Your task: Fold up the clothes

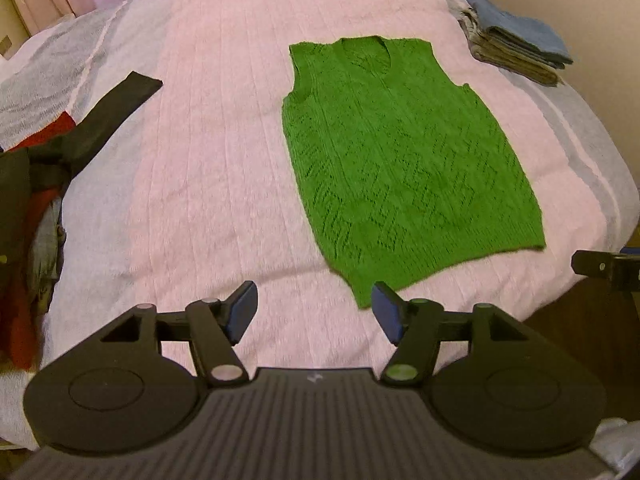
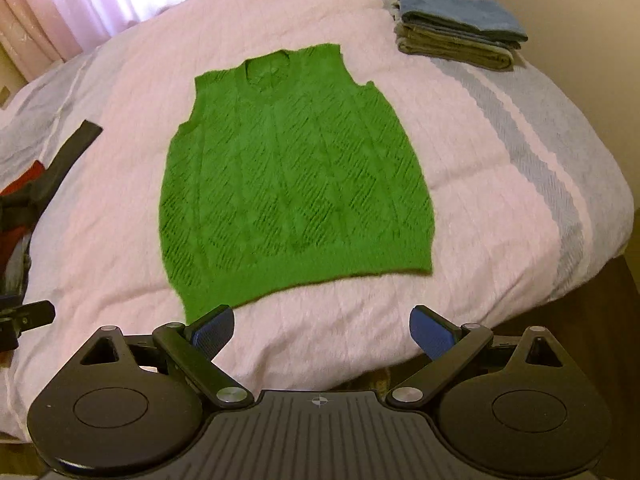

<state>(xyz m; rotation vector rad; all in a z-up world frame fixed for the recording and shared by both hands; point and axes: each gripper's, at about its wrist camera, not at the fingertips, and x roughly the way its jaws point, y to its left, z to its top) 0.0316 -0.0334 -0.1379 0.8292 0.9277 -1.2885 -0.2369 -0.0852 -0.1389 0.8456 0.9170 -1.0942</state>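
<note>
A green knitted sleeveless vest (image 1: 400, 168) lies flat on the pink bedspread (image 1: 208, 160), neck away from me, hem toward me; it also shows in the right wrist view (image 2: 296, 188). My left gripper (image 1: 314, 312) is open and empty, hovering just short of the vest's near left hem corner. My right gripper (image 2: 322, 330) is open and empty, hovering just short of the hem, its left finger (image 2: 212, 330) by the same corner. Part of the right gripper (image 1: 608, 268) shows at the right edge of the left wrist view.
A stack of folded blue and olive clothes (image 2: 456, 36) sits at the bed's far right corner. A heap of black and red garments (image 1: 36, 168) lies at the left, a black sleeve (image 1: 120, 100) reaching onto the bedspread. The bed edge drops off at right.
</note>
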